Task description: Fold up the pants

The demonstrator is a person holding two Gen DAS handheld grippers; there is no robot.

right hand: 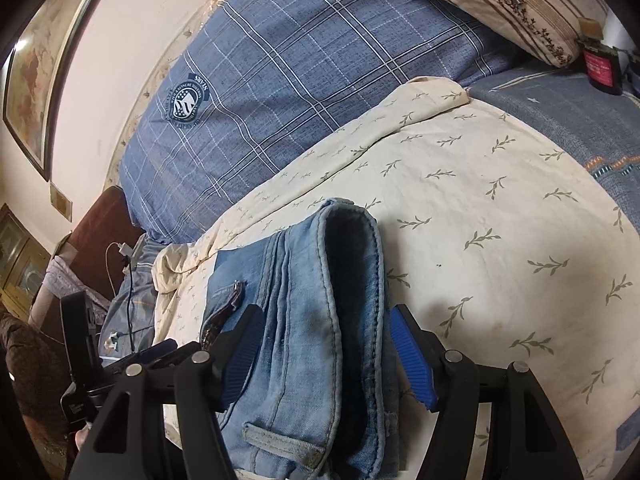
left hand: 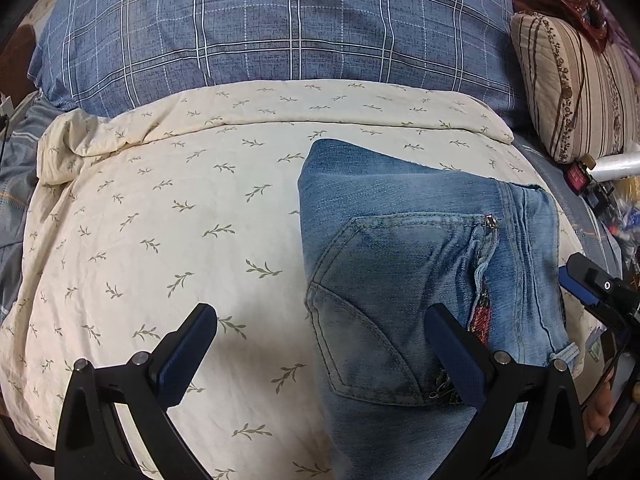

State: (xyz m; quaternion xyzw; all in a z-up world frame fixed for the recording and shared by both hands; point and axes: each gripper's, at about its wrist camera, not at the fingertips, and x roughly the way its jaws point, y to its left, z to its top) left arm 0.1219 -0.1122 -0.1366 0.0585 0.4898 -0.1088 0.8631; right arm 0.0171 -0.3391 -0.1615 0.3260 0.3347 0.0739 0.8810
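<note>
Light blue jeans lie folded in a compact stack on the cream leaf-print sheet, back pocket up. My left gripper is open above the stack's left edge, one finger over the sheet, the other over the denim, holding nothing. My right gripper shows at the stack's right side. In the right wrist view the jeans show their waistband end, and my right gripper is open with a finger on each side of the stack, not closed on it.
A blue plaid pillow lies behind the sheet. A striped cushion sits at the right with small items beside it. In the right wrist view a charger cable hangs at the bed's far side, and a framed picture is on the wall.
</note>
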